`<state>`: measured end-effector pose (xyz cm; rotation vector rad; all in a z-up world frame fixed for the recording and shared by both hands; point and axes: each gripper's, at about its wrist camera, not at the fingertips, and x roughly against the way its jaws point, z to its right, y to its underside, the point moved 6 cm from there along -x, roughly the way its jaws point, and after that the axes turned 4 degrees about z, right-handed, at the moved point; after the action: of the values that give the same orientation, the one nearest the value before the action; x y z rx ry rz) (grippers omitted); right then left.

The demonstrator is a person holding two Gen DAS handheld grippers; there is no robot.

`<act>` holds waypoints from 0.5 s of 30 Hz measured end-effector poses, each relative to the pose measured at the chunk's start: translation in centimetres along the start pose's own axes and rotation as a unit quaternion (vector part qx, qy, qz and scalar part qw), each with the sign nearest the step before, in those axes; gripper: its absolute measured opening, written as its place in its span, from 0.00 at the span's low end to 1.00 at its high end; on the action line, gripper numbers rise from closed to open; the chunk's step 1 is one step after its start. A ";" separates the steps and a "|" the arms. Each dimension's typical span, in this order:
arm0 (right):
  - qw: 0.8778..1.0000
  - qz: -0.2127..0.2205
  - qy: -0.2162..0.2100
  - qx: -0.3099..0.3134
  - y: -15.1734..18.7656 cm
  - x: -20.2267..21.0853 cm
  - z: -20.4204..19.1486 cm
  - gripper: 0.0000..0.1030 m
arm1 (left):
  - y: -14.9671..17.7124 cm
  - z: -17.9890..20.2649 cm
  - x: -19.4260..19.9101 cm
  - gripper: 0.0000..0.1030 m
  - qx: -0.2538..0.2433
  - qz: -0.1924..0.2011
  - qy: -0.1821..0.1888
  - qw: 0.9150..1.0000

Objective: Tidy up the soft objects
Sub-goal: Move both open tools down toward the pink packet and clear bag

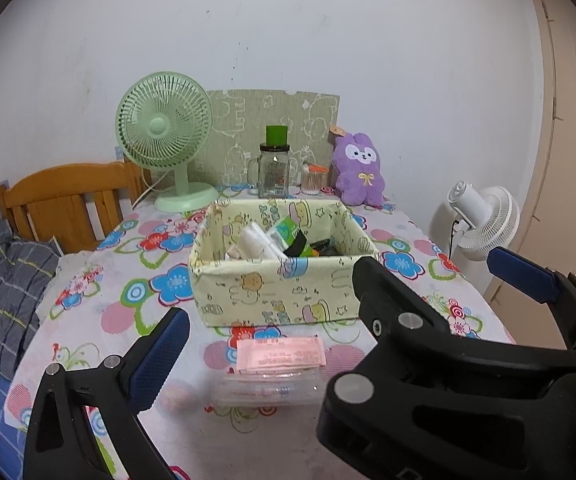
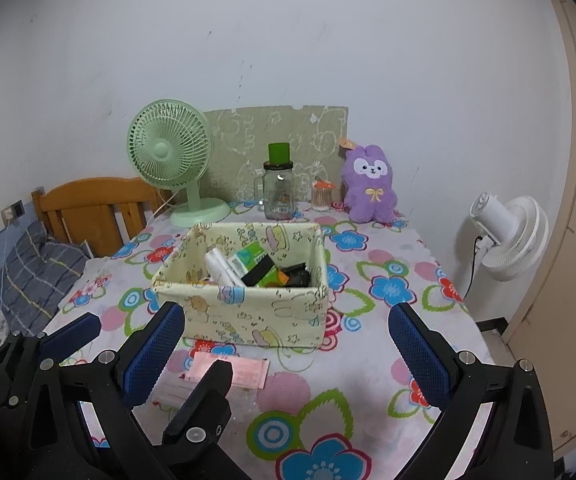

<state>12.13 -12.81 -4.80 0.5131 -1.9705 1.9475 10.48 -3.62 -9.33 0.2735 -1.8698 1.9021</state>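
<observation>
Both grippers, left gripper [image 1: 336, 312] and right gripper [image 2: 288, 344], hang wide open and empty over the table's near edge. The pink packet [image 1: 280, 354] lies before the fabric box [image 1: 279, 292], unpacked; next move likely calls for closing on it.

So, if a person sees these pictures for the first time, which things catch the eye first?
Probably the yellow fabric box in the middle of the flowered tablecloth, full of small items. Behind it, against the wall, stand a green fan and a purple plush toy.
</observation>
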 end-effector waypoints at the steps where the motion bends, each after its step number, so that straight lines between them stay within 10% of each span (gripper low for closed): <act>1: 1.000 0.000 0.000 -0.001 0.3 0.0 0.0 1.00 | 0.3 0.0 -0.1 1.00 0.002 -0.001 0.002 1.000; 15: 1.000 -0.014 -0.014 0.002 4.2 -1.7 -0.4 1.00 | 4.3 -0.7 -2.6 1.00 0.016 -0.037 0.019 0.999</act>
<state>11.67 -12.39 -9.35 0.5693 -1.9658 1.9369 10.92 -3.28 -14.36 0.3108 -1.7816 1.8778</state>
